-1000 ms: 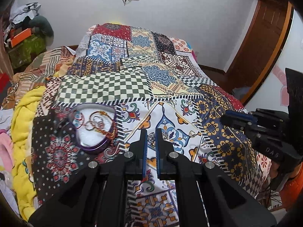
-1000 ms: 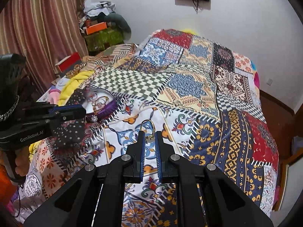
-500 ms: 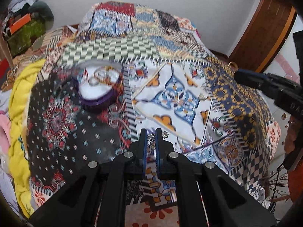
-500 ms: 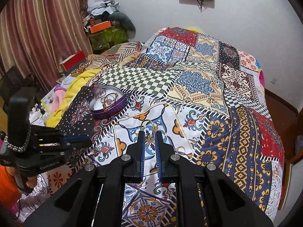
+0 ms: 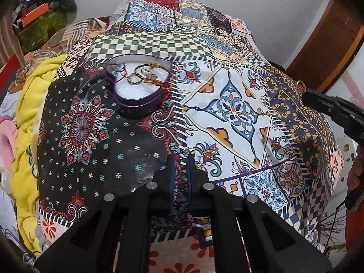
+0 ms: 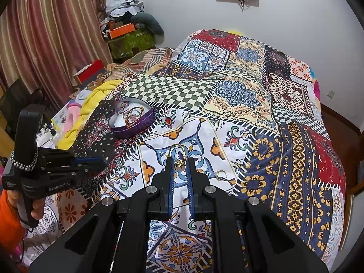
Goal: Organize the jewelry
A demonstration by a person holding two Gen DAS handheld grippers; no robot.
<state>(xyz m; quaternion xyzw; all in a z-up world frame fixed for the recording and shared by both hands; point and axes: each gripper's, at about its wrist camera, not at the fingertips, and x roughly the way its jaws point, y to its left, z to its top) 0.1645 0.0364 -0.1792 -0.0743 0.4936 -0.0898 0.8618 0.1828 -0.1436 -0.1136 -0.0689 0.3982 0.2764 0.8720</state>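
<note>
My left gripper (image 6: 100, 162) is matte black plastic, blue pads lining the fingers, white "GenRobot.AI" lettering on the body, a black-and-white braided cord looped round its upright handle. My right gripper (image 6: 179, 166) matches: black fingers, blue pads, four silver screw heads across the linkage. Sleeve (image 6: 9, 216): orange.

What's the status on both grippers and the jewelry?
Right gripper shut on gold ring. Left gripper open above small silver pieces. Heart box unobstructed.
</note>
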